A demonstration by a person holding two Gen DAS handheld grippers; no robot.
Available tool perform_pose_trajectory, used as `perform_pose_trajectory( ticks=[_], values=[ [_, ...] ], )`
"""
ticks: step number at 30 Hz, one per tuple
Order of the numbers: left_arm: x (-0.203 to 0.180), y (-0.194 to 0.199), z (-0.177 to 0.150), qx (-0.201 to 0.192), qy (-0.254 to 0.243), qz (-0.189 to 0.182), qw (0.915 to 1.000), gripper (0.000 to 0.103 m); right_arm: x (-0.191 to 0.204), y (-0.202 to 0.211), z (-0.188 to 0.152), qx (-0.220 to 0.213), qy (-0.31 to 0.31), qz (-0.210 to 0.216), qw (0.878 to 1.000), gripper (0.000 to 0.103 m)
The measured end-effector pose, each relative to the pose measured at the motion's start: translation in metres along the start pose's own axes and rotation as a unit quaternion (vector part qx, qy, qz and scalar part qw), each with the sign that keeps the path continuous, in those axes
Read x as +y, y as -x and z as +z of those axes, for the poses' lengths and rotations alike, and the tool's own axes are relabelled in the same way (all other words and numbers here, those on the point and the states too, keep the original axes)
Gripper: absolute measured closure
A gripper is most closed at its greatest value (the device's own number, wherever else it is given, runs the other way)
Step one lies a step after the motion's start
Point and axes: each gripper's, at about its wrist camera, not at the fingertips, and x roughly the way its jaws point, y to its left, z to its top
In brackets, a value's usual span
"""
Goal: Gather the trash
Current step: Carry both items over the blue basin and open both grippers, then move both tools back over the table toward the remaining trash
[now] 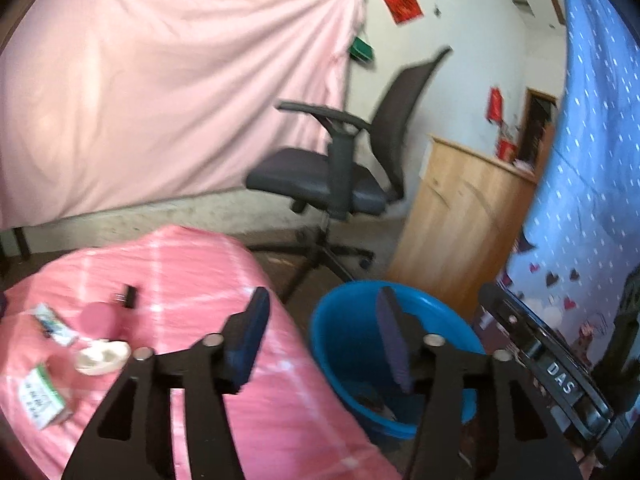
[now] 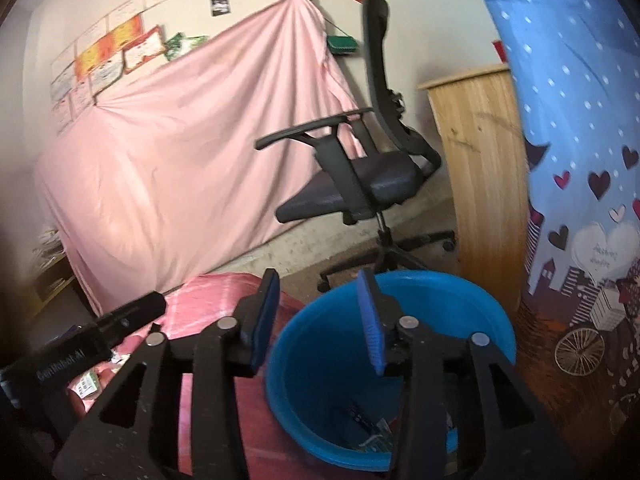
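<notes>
- The left tool [image 1: 324, 312] has its jaws spread with nothing between them, over the gap between the pink-clothed table [image 1: 248, 400] and the blue bucket [image 1: 344, 344].
- The right tool [image 2: 320, 300] is likewise parted and empty, above the bucket's [image 2: 320, 360] rim.
- Only the right view looks down onto the trash [image 2: 372, 428] lying at the bucket's bottom.
- Only the left view shows litter left on the table at nine o'clock: small boxes [image 1: 42, 396], a white piece [image 1: 100, 356], a pink cup [image 1: 100, 318].
- Farther off at twelve o'clock stands an office chair [image 1: 332, 168], with a wooden cabinet [image 1: 460, 216] at two.
</notes>
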Motion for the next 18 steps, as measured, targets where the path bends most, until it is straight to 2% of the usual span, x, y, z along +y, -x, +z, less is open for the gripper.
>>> perform_pose_trajectory(
  ticks=[2,3,5,6,8,10,18],
  values=[
    [0.013,0.013,0.001,-0.019,0.011,0.017,0.9996,0.039,0.006,0.003,0.001,-0.012,0.002,0.009,1.000,0.019],
    [0.018,0.019,0.001,-0.028,0.014,0.027,0.9991,0.035,0.008,0.004,0.002,-0.017,0.003,0.011,1.000,0.016],
    [0.028,0.033,-0.001,-0.052,0.017,0.051,0.9971,0.020,0.015,0.008,0.004,-0.034,0.003,0.021,0.999,0.006],
    [0.032,0.039,-0.002,-0.062,0.018,0.058,0.9962,0.018,0.018,0.010,0.004,-0.040,0.004,0.025,0.999,0.004],
    [0.043,0.054,-0.005,-0.086,0.023,0.071,0.9935,0.007,0.026,0.013,0.005,-0.054,0.008,0.036,0.998,0.000],
    [0.052,0.068,-0.008,-0.105,0.030,0.085,0.9904,0.003,0.033,0.015,0.004,-0.063,0.015,0.047,0.997,0.000],
    [0.085,0.111,-0.024,-0.147,0.050,0.148,0.9768,0.003,0.071,0.022,0.000,-0.090,0.055,0.084,0.991,0.000]
  ],
)
